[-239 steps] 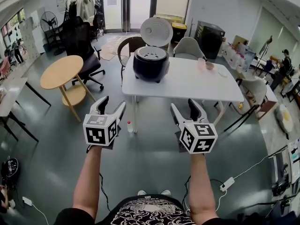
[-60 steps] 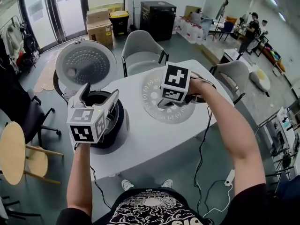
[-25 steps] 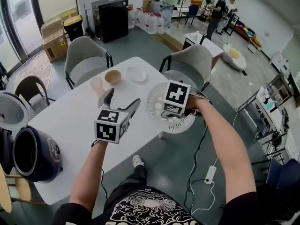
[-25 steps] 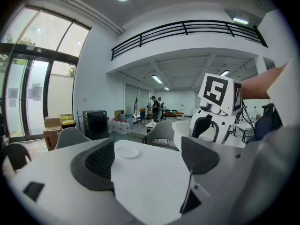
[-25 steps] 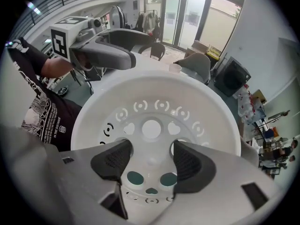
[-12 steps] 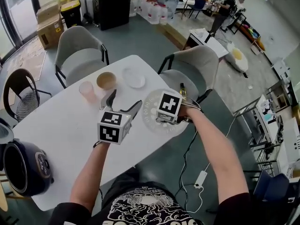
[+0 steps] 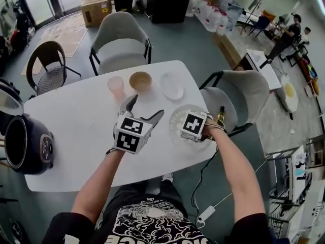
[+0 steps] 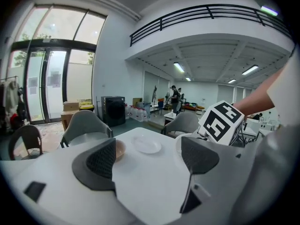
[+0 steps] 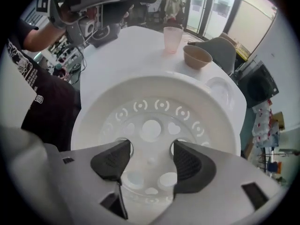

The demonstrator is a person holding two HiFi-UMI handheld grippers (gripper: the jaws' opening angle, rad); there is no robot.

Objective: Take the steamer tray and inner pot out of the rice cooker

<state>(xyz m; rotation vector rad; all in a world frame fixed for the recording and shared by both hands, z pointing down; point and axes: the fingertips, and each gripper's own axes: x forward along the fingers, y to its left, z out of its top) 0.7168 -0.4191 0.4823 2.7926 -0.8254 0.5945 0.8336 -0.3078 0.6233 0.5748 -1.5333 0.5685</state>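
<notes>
The white perforated steamer tray [image 7: 176,117] [image 9: 154,111] is low over the right end of the white table [image 7: 76,136]. My right gripper [image 7: 194,125] [image 9: 151,149] points straight down and is shut on the tray's near rim. I cannot tell whether the tray touches the tabletop. My left gripper [image 7: 144,108] [image 8: 147,156] hovers open and empty just left of it. The black rice cooker [image 7: 28,145] stands at the table's left end with its lid [image 7: 7,101] raised. Its inside is seen edge-on, so the inner pot is hidden.
A pink cup [image 7: 116,85], a brown bowl [image 7: 140,80] and a small white plate [image 7: 172,85] stand along the table's far side, near both grippers. Grey chairs [image 7: 119,39] [image 7: 238,93] flank the table. A small bottle [image 7: 221,115] is by the right edge.
Both grippers have sunk and moved in over the table's right end. The tray, earlier held past the table's corner, now hangs low above the tabletop. The cooker has stayed put.
</notes>
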